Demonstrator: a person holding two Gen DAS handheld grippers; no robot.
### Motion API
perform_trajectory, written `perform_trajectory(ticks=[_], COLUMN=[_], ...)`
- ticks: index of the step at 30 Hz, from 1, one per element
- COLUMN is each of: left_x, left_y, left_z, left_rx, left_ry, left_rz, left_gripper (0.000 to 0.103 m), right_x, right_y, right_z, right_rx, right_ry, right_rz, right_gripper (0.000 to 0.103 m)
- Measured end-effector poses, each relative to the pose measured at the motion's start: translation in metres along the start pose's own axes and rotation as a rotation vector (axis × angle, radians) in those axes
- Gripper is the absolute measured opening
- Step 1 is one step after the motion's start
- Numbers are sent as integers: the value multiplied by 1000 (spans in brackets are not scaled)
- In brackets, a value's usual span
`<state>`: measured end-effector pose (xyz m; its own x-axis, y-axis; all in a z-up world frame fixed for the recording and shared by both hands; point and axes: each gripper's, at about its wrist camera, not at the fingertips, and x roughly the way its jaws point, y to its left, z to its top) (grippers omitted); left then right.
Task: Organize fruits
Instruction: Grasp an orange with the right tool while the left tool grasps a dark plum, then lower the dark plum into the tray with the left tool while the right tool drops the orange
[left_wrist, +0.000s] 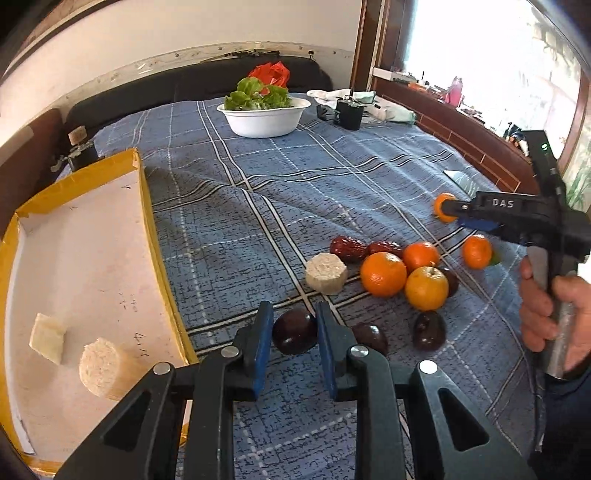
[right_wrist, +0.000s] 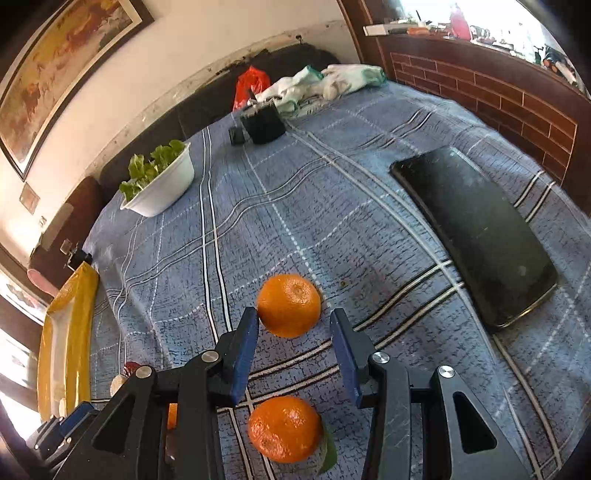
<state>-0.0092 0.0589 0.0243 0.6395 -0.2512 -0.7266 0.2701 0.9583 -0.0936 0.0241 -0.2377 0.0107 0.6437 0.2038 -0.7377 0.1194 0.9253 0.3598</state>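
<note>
Blue checked cloth covered the bed. At 9 o'clock in the left wrist view sat a yellow box holding two pale chunks. The left gripper had its blue pads on both sides of a dark plum, though a firm squeeze could not be told. Oranges and red dates lay bunched at 3 o'clock. The right gripper stood spread wide, its left pad touching one orange, another orange nearer, a black tray at 2 o'clock.
</note>
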Motion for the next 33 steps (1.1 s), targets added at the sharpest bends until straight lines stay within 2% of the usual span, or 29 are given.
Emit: perform_trajectory(ticks=[2, 5, 10, 16, 22, 25, 29, 33], left_x=[0, 0, -1, -5, -15, -22, -36, -55], left_y=[0, 0, -1, -1, 8, 12, 22, 39], left_z=[-1, -2, -3, -2, -1, -2, -4, -5], left_rx=[-6, -8, -7, -9, -44, -55, -79, -113], left_ry=[-2, -4, -12, -33, -55, -72, -95, -131], left_rz=[-6, -14, -26, -25, -30, -27, -17, 2], left_gripper=[23, 23, 23, 23, 23, 23, 23, 23], right_x=[-1, -2, -7, -31, -41, -48, -54, -55], right_y=[1, 4, 5, 36, 72, 87, 102, 108], right_z=[0, -1, -3, -12, -30, -41, -54, -59], right_rx=[-9, -20, -10, -126, -281, -362, -454, -486], right_ry=[-10, -11, -17, -96, -57, -61, -68, -61], right_rz=[-4, -5, 69, 240, 446, 495, 516, 521], right_gripper=[36, 36, 35, 36, 36, 36, 36, 36])
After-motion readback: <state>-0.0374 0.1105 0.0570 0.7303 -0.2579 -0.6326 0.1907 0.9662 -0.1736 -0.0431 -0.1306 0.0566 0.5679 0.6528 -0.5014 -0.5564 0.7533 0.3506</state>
